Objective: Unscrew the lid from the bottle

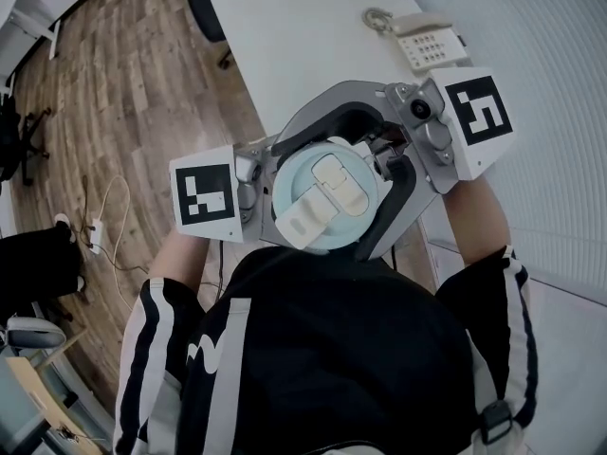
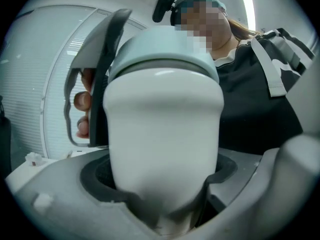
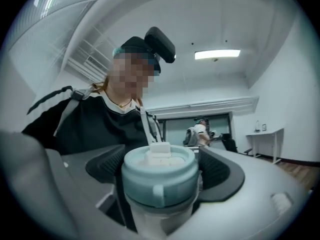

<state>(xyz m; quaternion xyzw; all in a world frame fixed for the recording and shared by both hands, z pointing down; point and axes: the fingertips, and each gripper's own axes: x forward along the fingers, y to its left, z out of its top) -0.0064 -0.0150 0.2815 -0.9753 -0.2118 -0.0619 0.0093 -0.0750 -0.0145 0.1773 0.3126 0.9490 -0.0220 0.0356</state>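
We had the left hand-held gripper [image 2: 165, 206] clamped round the white body of the bottle [image 2: 165, 134], which was held in the air close to our chest, off the counter [image 1: 294, 36]. The right hand-held gripper [image 3: 162, 168] was closed on the teal lid [image 3: 159, 184]. The lid looked seated, so we judged that unscrewing had barely begun. The next move called for twisting the lid against the held body. Room was tight toward our chest and open ahead above the counter.

I see the white bottle [image 2: 165, 134] upright, pale teal lid [image 1: 327, 197] seated on it, white flip tab pointing seven o'clock.
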